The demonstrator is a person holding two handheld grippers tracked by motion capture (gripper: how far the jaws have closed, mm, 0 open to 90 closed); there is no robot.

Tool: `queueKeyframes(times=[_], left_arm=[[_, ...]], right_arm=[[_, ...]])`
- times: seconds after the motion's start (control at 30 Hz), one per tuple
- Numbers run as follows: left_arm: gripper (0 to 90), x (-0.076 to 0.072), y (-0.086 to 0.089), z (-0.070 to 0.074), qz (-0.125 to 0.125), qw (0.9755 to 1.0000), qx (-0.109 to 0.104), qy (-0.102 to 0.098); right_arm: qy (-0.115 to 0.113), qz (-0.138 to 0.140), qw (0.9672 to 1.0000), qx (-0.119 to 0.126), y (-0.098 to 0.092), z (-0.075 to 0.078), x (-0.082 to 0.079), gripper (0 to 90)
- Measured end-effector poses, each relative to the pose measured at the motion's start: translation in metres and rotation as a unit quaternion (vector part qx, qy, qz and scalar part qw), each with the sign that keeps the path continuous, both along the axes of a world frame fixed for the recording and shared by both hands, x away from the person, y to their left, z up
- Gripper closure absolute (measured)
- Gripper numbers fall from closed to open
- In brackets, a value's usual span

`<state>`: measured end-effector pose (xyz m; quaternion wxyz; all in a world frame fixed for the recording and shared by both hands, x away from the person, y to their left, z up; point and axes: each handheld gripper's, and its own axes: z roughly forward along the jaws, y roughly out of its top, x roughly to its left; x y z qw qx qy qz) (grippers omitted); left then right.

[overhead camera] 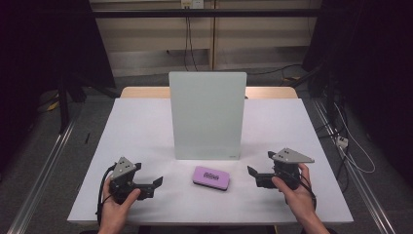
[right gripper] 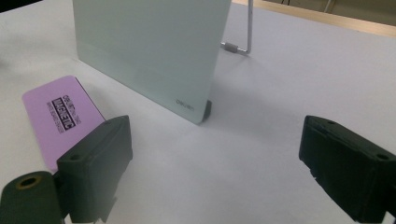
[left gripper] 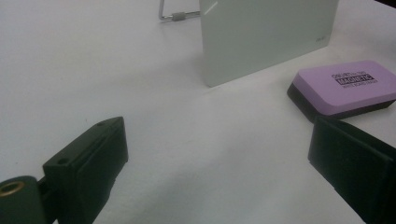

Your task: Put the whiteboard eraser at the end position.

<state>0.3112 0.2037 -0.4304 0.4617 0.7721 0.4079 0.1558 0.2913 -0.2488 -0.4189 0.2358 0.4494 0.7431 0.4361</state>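
The eraser [overhead camera: 211,177] lies flat before the board [overhead camera: 207,114], long axis crosswise, between my grippers; my right gripper [overhead camera: 253,174], nearer, and left gripper [overhead camera: 157,182] gape empty.

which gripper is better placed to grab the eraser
Right, probably. The right gripper faces the eraser with open fingers and looks slightly nearer; the left gripper is open too, a bit farther off.

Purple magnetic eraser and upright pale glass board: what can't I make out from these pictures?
- Purple eraser: small print under "MAGNETIC" too small to read, every view; near end hidden behind a jaw in the right gripper view.
- Glass board: wire stand behind it mostly hidden by the panel; top cut off in both gripper views.
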Motion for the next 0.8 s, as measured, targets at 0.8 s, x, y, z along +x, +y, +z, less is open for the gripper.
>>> queueKeyframes(times=[0.8], left_arm=[[4.8,0.0,0.006,0.003,0.016,0.9998,-0.005,-0.007]], right_arm=[[-0.036,-0.048,0.9978,0.029,-0.02,-0.017,-0.025,8.7]])
